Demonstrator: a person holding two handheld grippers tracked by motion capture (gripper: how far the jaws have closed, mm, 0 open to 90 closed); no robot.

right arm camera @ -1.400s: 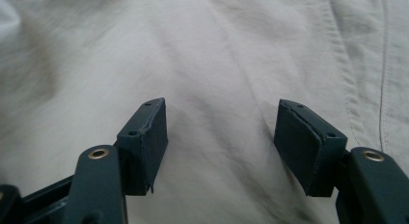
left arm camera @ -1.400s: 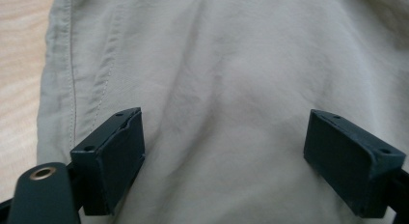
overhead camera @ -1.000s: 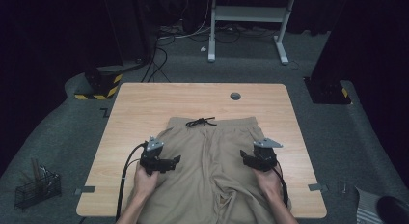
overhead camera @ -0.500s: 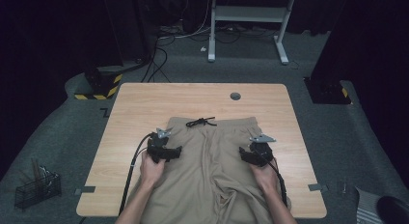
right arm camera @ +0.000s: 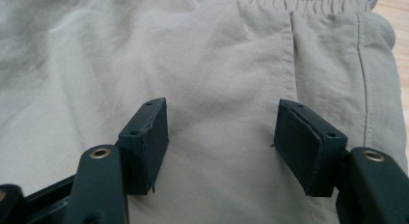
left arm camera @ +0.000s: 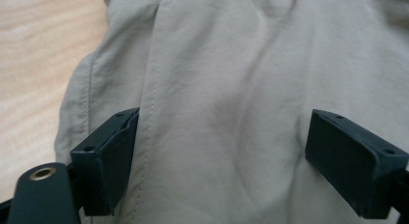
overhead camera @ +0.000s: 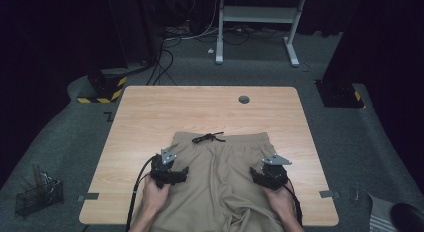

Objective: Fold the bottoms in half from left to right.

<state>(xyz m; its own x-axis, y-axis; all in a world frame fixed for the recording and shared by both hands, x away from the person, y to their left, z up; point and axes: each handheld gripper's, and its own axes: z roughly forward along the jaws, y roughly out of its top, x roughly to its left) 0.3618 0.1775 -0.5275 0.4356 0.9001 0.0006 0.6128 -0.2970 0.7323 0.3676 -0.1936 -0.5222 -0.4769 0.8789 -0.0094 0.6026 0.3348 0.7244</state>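
Khaki shorts point(overhead camera: 220, 182) lie flat at the near edge of the wooden table point(overhead camera: 150, 117), waistband toward the far edge. The left gripper point(overhead camera: 172, 173) and right gripper point(overhead camera: 264, 174) sit over the two sides of the fabric, jaws spread, pinching nothing.

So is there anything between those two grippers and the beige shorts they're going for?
Nothing visible. The left gripper and right gripper are both open right over the beige shorts, with bare cloth between their jaws. The black drawstring lies farther off at the waistband.
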